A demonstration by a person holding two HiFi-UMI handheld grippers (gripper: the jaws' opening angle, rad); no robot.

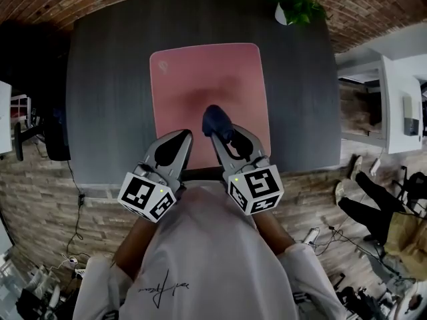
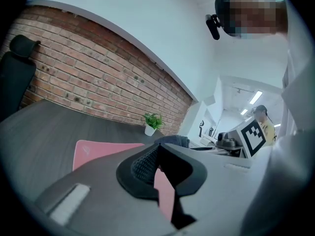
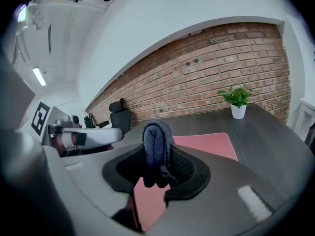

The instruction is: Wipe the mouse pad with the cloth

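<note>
**Wiping step.** The right hand-held gripper (image 1: 223, 135) is clamped on a folded dark-blue cloth (image 3: 156, 144), which bulges past its tips. The cloth hangs over the near half of the pink mouse pad (image 1: 200, 79), which lies midway along the near edge of the worktop (image 1: 107, 79). Whether cloth and pad touch cannot be told. The left hand-held gripper (image 1: 179, 140), jaws drawn together on nothing, hovers over the pad's near-left part. To wipe well, press the cloth flat and sweep in overlapping passes toward the worktop's far edge. The left gripper could probably pin a corner so the pad does not slide.
</note>
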